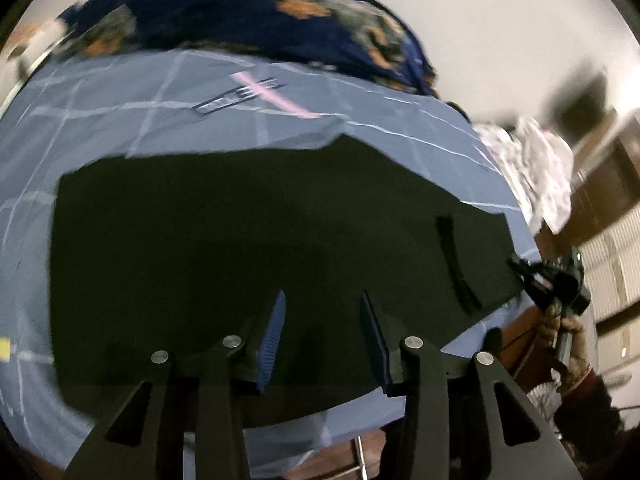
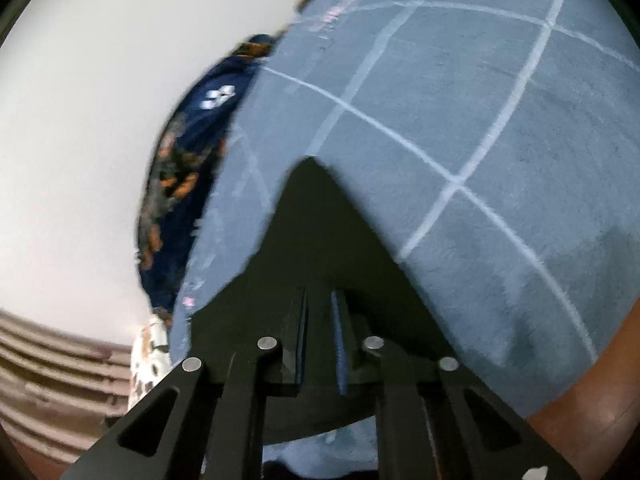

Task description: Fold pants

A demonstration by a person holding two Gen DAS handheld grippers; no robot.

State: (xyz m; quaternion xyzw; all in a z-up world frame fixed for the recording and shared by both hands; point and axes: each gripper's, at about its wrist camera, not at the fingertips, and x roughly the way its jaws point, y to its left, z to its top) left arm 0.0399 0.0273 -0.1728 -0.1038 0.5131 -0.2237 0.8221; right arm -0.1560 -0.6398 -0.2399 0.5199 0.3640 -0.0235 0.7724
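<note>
Pants (image 1: 260,232), dark floppy fabric, lie flat on our blue grid-lined sheet (image 1: 120,120), so they'll sag unless we grab edges or corners. Left gripper (image 1: 322,340) hovers spread, empty; right gripper (image 2: 320,336) looks nearly closed over a corner, grip unclear.

Left gripper (image 1: 322,300) fingers apart; right gripper (image 2: 322,300) narrowed.

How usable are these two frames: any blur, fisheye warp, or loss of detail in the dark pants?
Left wrist view: motion blur smears the patterned cloth and room at right; grid sheet lines bow; pants read as flat black. Right wrist view: blur along the sheet's left edge; pants are featureless; right gripper nearly closed, grip unclear.
</note>
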